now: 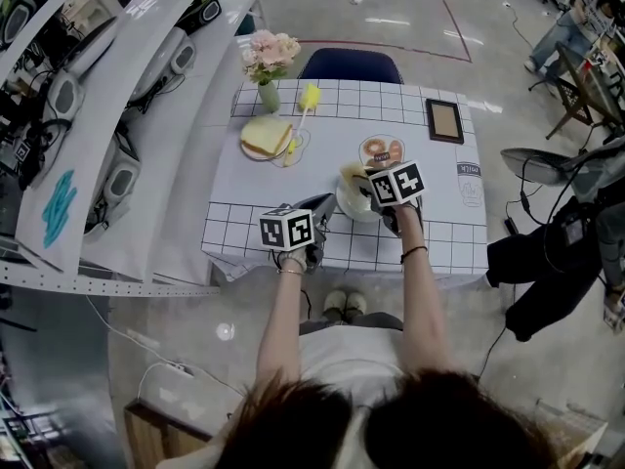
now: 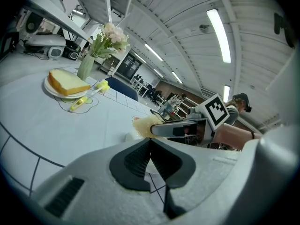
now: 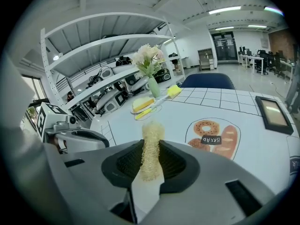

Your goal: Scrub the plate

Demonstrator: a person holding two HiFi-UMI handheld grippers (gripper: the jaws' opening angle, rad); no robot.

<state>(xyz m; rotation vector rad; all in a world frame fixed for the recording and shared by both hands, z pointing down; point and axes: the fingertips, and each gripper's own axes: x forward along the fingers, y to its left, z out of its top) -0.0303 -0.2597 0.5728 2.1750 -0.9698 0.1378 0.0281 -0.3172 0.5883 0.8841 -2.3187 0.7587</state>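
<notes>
At near edge of table (image 1: 234,193), centre: white plate (image 1: 354,203) sits between both grippers. Left gripper (image 1: 320,209) has its jaws drawn together, apparently pinching the plate's left rim. Right gripper (image 1: 369,186) has its jaws clamped on a straw-coloured loofah (image 3: 153,134), held just over the plate. Plate likely stiff, smooth, breakable, apt to skid on the cloth; take it at the rim, firm, not crushing. Loofah looks light, coarse, springy; hold mid-body so the free end flexes. Bread slice (image 1: 266,135), yellow brush (image 1: 307,101) and flower vase (image 1: 269,94) stand well apart, far side.

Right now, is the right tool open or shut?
The right tool is shut on the loofah scrubber: the scrubber stands pinched between its jaws.
</notes>
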